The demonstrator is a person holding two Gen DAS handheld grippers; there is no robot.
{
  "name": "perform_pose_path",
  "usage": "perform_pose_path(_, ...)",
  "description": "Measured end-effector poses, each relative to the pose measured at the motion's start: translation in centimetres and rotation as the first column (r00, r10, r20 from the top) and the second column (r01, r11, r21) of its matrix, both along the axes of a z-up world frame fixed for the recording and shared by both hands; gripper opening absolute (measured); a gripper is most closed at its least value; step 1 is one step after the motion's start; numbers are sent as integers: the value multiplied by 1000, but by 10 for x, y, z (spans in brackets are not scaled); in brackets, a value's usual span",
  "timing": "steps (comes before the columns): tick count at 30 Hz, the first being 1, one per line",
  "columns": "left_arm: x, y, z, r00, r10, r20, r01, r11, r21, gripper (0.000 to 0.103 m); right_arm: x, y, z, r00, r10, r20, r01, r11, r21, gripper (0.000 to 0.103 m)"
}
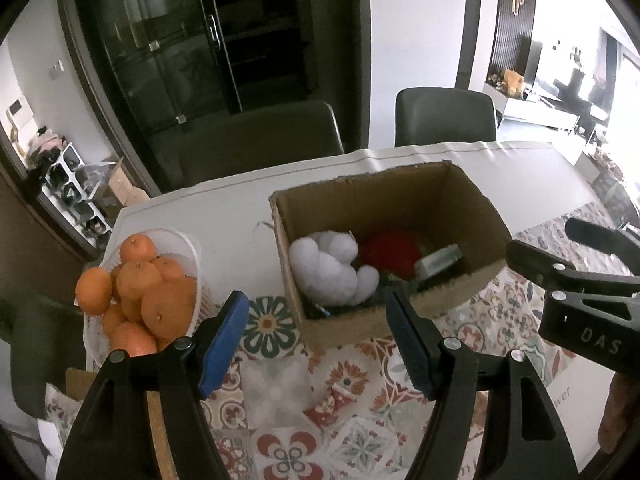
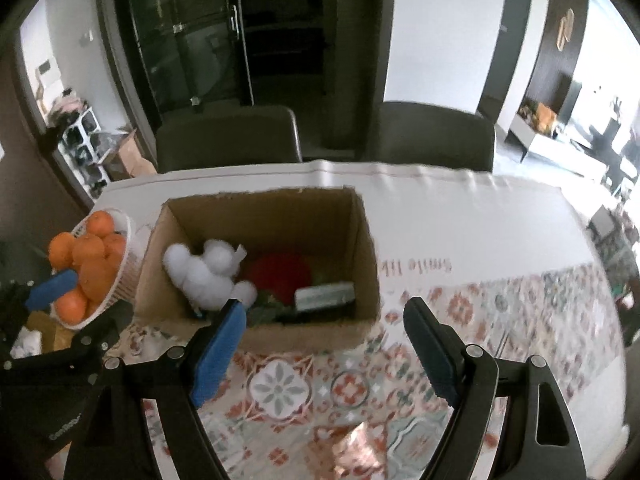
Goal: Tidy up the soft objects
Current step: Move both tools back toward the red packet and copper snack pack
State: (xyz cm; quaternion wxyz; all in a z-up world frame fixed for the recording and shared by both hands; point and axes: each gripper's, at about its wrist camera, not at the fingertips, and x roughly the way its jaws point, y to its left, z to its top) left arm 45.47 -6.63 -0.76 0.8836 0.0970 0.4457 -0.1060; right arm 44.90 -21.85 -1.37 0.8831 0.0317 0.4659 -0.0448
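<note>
Both grippers, left gripper (image 1: pixel 318 340) and right gripper (image 2: pixel 324 346), hang released above the counter (image 2: pixel 440 216), while the fluffy white plush toy (image 2: pixel 210 274), probably light and squashy, lies at the left in the brown cardboard box (image 2: pixel 360 240), best pinched on its thick body.

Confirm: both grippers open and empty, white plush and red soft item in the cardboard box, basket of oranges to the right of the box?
One error: the basket of oranges sits left of the cardboard box, as both wrist views show. The rest holds: left gripper and right gripper open and empty, white plush and red soft item in the box.

White plush toy (image 1: pixel 326 268), brown box (image 1: pixel 452 196), floral-patterned tablecloth (image 1: pixel 352 400)
</note>
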Motion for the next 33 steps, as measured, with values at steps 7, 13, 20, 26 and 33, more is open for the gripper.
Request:
perform_pose_path(7,-37,2,-8,1000,-8,27,7,1000,28,71,-44,-5,-13,994,-105,7,105,994,10,82)
perform_pose_path(13,-63,4,-21,1000,-23,15,23,999,27,71,-79,-7,-23,987,-155,38,154,988,31,82)
perform_pose_path(20,-87,12,-35,1000,-14,23,14,1000,-2,71,-115,-8,-37,963,-259,73,253,964,78,82)
perform_pose_path(26,-100,17,-51,997,-73,29,72,997,32,71,-135,-3,-60,936,-348,46,342,934,102,82)
perform_pose_path(33,-98,24,-69,983,-172,63,169,984,53,71,-160,10,-87,865,-499,55,488,862,136,82)
